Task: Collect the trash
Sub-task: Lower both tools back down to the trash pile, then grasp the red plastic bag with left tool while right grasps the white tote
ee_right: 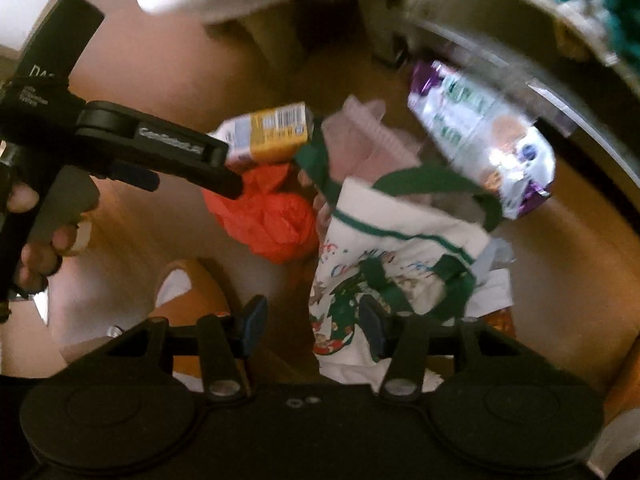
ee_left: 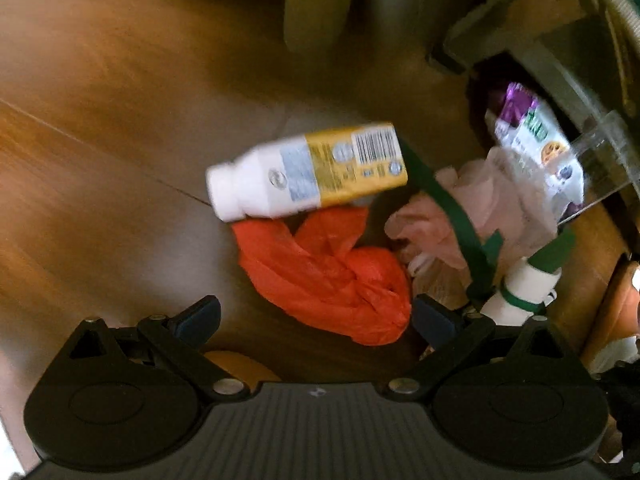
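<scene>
The left gripper [ee_left: 316,316] hung with its 2 fingers spread wide, clasping nothing. Beyond its fingertips the orange plastic bag [ee_left: 328,272] lay crumpled on the wooden floor [ee_left: 100,152], nearer the right finger. The white-and-yellow bottle [ee_left: 308,172] lay on its side just past that orange bag, touching its far edge, cap end away from the tote. Beside the orange bag sat the white tote bag [ee_right: 400,248] with green handles, a pink bag [ee_left: 448,216] and a purple snack packet [ee_right: 480,140] past it. The right gripper [ee_right: 312,324] stood spread too, empty, its right finger against the tote's cloth.
</scene>
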`<state>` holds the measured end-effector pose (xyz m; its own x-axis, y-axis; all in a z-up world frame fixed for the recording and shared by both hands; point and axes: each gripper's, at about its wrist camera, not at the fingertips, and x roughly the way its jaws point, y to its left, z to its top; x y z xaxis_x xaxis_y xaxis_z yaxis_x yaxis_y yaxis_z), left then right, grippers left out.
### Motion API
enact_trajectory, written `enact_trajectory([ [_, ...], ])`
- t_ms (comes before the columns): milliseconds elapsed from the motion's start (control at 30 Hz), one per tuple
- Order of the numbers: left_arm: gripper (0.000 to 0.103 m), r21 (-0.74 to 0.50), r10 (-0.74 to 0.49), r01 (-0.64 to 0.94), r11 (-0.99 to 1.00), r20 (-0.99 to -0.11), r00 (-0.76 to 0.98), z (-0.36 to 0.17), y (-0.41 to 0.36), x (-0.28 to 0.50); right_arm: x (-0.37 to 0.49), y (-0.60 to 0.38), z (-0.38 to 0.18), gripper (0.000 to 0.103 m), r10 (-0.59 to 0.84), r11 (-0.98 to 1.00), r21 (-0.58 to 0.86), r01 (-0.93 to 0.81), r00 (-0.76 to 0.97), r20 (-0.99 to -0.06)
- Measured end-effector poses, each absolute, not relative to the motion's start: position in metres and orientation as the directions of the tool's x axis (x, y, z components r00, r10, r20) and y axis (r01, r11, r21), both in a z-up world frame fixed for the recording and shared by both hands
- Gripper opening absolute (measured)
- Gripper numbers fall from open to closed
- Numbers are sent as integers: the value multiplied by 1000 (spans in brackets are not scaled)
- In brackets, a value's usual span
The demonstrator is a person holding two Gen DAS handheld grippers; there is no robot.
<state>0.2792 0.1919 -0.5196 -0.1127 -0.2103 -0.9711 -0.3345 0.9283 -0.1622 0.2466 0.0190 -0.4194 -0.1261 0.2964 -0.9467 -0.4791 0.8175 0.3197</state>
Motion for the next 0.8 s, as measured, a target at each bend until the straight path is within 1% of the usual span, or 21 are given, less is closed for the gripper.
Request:
enact_trajectory([
  [133, 102, -183, -241, -332, 925, -960, -143, -547, 179, 277, 243, 27, -442, 51, 255, 831, 295, -472, -147, -956],
  [267, 101, -201, -267, -343, 917, -951, -155, -562, 171, 276, 243, 31, -462, 49, 224, 848, 276, -453, -167, -960],
  [400, 94, -203, -261, -327, 923, -955, -142, -571, 168, 278, 239, 33, -471, 47, 217, 852, 269, -449, -163, -962],
  [433, 91, -210, -270, -336, 918, -952, -143, -574, 169, 278, 239, 34, -474, 45, 215, 851, 265, -453, -160, -963],
  [467, 89, -214, -275, -342, 915, -951, -142, -576, 169, 279, 240, 35, -476, 35, 211, 852, 261, -454, -159, -965],
  [500, 85, -217, -279, -344, 914, -950, -142, -577, 169, 279, 241, 35, -477, 26, 205, 854, 256, -452, -160, -966],
  [533, 80, -220, -283, -344, 913, -948, -144, -579, 170, 279, 241, 34, -479, 14, 199, 859, 252, -446, -163, -966],
  [567, 77, -227, -292, -350, 909, -945, -145, -580, 172, 279, 243, 34, -481, 14, 202, 862, 260, -436, -174, -964],
  [600, 70, -240, -308, -363, 900, -941, -141, -580, 174, 278, 244, 33, -482, 14, 202, 864, 259, -431, -175, -964],
  [633, 60, -260, -329, -371, 891, -935, -135, -580, 177, 278, 244, 34, -482, 11, 201, 864, 256, -433, -170, -965],
  [667, 55, -274, -343, -374, 886, -930, -131, -579, 179, 278, 244, 34, -483, 7, 200, 861, 252, -441, -162, -966],
  [733, 36, -289, -356, -366, 884, -925, -130, -575, 182, 276, 243, 32, -481, 6, 198, 861, 248, -444, -157, -968],
  [767, 36, -288, -355, -358, 888, -925, -137, -573, 183, 275, 242, 30, -478, 5, 202, 862, 251, -440, -156, -967],
  [800, 32, -277, -345, -350, 895, -927, -146, -572, 184, 273, 242, 27, -475, 5, 205, 864, 251, -436, -151, -967],
])
